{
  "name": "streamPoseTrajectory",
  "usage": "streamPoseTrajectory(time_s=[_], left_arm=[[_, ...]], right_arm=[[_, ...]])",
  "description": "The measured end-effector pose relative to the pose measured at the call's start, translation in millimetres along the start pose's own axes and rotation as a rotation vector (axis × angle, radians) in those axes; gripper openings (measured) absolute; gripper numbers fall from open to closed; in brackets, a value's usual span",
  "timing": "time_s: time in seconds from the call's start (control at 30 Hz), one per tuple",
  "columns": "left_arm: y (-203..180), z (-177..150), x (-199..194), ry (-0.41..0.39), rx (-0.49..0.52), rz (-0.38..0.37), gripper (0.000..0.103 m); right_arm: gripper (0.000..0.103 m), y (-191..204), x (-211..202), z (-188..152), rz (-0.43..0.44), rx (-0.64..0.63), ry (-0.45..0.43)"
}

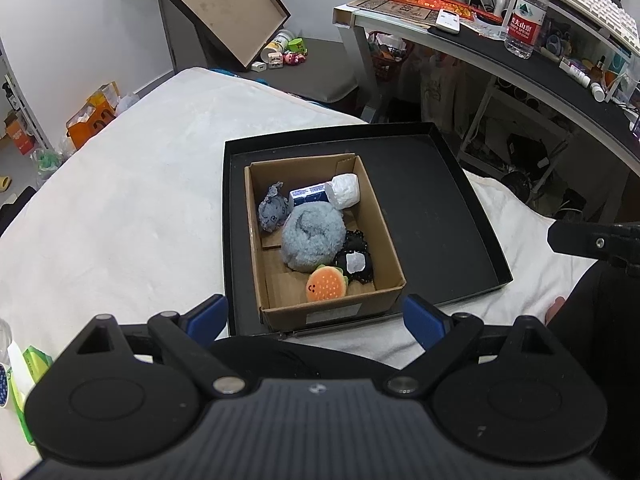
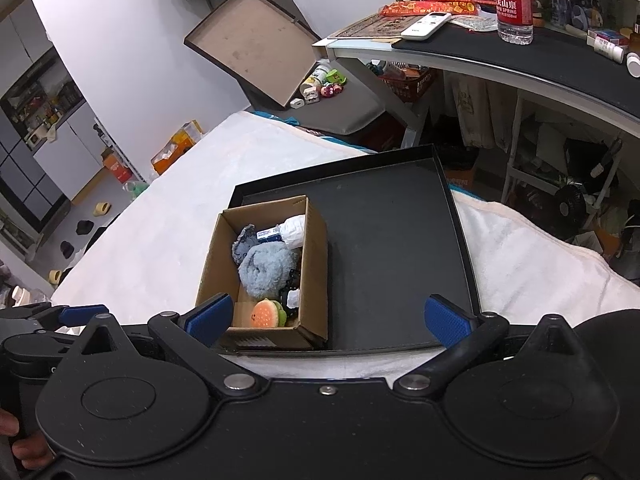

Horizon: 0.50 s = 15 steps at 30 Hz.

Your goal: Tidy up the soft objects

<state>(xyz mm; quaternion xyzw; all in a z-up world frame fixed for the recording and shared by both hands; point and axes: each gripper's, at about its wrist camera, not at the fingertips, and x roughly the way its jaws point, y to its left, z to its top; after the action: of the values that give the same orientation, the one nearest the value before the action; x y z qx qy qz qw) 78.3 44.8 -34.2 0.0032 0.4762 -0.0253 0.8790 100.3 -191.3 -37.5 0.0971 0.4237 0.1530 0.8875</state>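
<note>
Both spread wide and empty, left gripper (image 1: pixel 316 316) and right gripper (image 2: pixel 328 316) hover before the cardboard box (image 1: pixel 384 220).

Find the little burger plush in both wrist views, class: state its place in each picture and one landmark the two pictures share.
Left wrist: burger plush lies low of centre, in the near part of the cardboard box, beside the fluffy blue ball.
Right wrist: burger plush sits left of centre, at the box's near end, just right of the left blue fingertip.
Shared landmark: the black tray under the box.
</note>
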Motion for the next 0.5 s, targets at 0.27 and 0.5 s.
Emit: streamPoseTrajectory(time_s=[0.27, 0.5], left_arm=[[-2.9, 2.5, -2.4, -0.006, 0.011, -0.005, 0.094], [-3.3, 3.9, -4.1, -0.007, 0.012, -0.004, 0.094]], right_arm=[[0.103, -2.7, -3.5, 3.0, -0.006, 0.01, -0.017], [0.103, -5.6, -4.7, 4.8, -0.012, 0.014, -0.02]])
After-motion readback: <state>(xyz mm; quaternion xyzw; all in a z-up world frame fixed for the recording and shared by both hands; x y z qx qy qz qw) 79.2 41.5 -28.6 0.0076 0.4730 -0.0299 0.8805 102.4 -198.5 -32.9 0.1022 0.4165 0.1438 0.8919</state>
